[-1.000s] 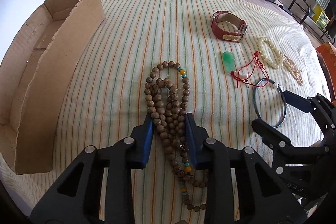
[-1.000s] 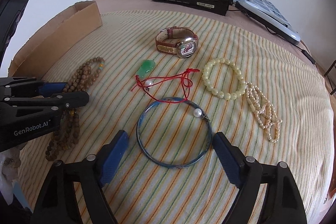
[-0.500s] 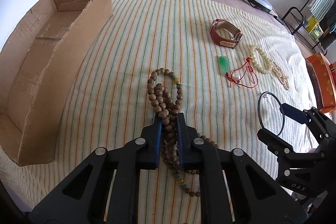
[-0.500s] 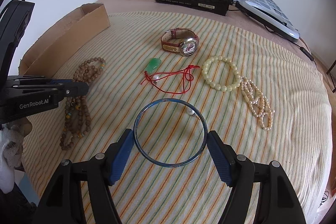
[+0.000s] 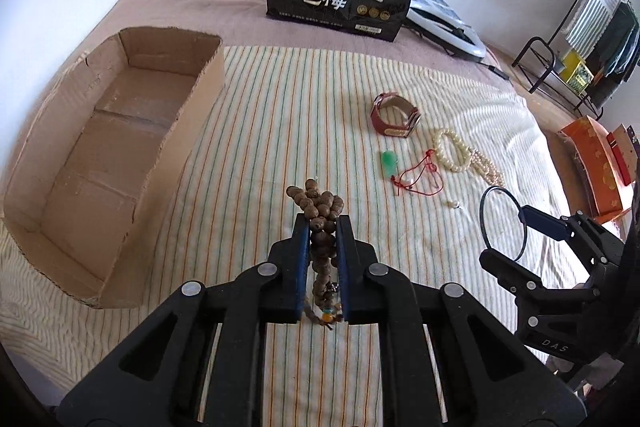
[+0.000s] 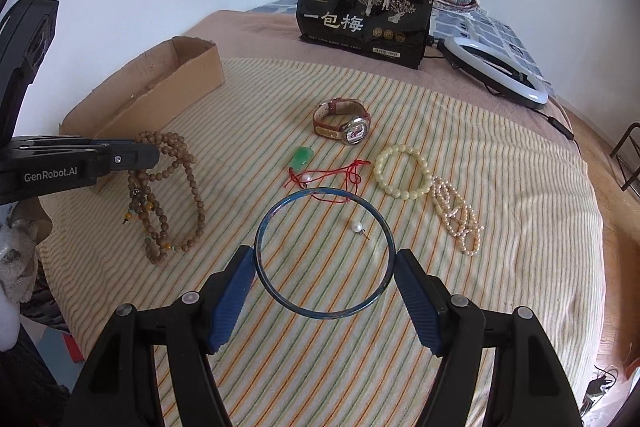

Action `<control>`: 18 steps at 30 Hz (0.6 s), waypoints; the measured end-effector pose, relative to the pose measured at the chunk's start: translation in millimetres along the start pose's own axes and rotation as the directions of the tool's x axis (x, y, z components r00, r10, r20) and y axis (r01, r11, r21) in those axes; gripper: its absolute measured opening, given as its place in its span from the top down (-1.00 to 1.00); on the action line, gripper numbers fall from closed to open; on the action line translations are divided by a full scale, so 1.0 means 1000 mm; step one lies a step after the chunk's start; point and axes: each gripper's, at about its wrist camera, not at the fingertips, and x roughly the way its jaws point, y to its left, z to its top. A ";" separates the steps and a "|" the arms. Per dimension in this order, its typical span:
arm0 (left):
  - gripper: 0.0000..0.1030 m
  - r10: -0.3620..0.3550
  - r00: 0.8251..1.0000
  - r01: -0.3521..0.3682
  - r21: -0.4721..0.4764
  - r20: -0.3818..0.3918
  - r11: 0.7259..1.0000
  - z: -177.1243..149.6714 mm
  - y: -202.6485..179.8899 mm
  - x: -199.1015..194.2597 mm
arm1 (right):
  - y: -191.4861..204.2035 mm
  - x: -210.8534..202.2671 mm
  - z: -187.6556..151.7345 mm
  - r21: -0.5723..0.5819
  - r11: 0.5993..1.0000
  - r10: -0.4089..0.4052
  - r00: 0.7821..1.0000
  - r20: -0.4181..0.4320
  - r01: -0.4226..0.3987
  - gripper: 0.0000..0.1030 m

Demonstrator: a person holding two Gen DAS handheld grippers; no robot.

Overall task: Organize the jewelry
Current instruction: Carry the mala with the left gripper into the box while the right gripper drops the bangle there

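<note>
On the striped cloth, the watch sat centrally. The pendant lay at its seven o'clock, the bead bracelet at its four o'clock, touching the pearl strand further toward four. The cardboard box stood at nine o'clock, the black bag behind at twelve.

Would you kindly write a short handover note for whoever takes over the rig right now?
Left tongs: shut on the wooden bead necklace, lifted off the bedspread.
Right tongs: gripping the blue bangle, also lifted.
Cardboard box: nothing in it yet.
On the striped cloth: watch, green pendant on red cord, cream bead bracelet, pearl strand, loose pearl earring.
Left: box everything.
</note>
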 end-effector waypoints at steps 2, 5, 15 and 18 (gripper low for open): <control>0.79 -0.014 1.000 0.014 0.007 0.026 1.000 0.005 0.000 -0.014 | 0.001 -0.005 0.003 0.002 1.000 -0.005 1.000 0.013 0.005 -0.42; 0.79 -0.025 0.998 0.024 0.015 0.065 1.000 0.011 0.000 -0.031 | 0.003 -0.012 0.007 0.004 1.000 -0.002 0.999 0.032 0.002 -0.42; 0.79 -0.034 0.985 0.033 0.007 0.167 0.999 0.031 0.019 -0.075 | 0.019 -0.026 0.028 -0.010 1.000 0.004 0.997 0.072 -0.003 -0.42; 0.79 -0.025 0.983 0.025 0.001 0.183 1.000 0.037 0.030 -0.083 | 0.023 -0.030 0.036 -0.007 1.000 0.010 0.996 0.084 -0.010 -0.42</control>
